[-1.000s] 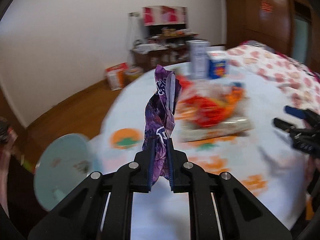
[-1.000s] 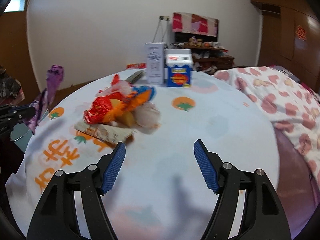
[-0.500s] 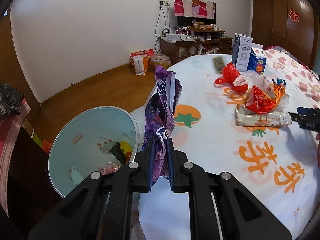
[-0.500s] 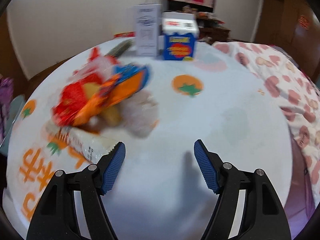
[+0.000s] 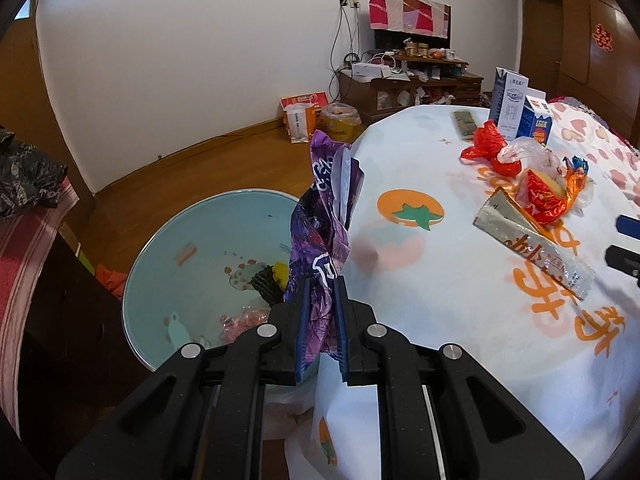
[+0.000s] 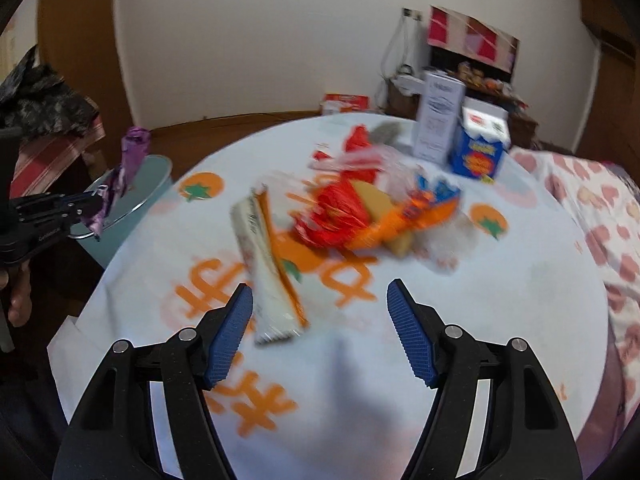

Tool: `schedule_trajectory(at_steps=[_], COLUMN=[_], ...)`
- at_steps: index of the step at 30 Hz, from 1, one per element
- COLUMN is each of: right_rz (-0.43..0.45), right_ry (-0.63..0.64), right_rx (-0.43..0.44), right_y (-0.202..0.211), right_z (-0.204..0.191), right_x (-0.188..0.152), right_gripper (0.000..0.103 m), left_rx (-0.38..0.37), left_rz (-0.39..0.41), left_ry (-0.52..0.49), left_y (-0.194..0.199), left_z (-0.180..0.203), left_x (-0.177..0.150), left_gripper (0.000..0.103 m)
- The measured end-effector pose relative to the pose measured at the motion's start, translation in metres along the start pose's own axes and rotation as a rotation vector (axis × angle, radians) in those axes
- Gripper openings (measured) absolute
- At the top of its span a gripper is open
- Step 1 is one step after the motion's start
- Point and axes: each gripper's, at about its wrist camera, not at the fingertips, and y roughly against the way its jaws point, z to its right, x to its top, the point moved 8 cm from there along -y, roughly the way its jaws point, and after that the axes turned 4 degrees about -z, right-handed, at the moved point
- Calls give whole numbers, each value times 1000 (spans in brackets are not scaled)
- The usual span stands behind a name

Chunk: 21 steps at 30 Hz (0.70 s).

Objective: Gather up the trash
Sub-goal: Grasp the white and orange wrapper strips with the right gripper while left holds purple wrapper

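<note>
At lower centre of the left wrist view, a purple wrapper (image 5: pixel 324 236) is clamped by the left gripper (image 5: pixel 321 322) beside the bin (image 5: pixel 160 240); the right gripper (image 6: pixel 320 334), empty, is being narrowed above a long wrapper (image 6: pixel 266 268).

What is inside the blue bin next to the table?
Inside the blue bin there are small scraps: something yellow, a dark ridged piece and pinkish plastic. The purple wrapper in the left gripper hides part.
</note>
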Motion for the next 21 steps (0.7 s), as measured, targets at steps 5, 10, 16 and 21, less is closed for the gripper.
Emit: schedule_trajectory(at_steps=[5,10,16,21], right_rz=[-81,-150,-94,-5], right_ry=[17,12,-11,-46], right_rx=[48,99,139,106], right_y=[-31,-48,-37,-28], right_z=[-18,-28,-34,-33], right_x=[2,-8,-1,25], right_gripper=[55,29,17,17], left_rx=[-5,-12,-4,3], left_rz=[5,4,22,54], left_ry=[-6,-3,23,35], left_y=[0,0,6,13], left_z=[6,7,1,3], left_x=[-1,-1,5,15], left_gripper=[12,12,12,12])
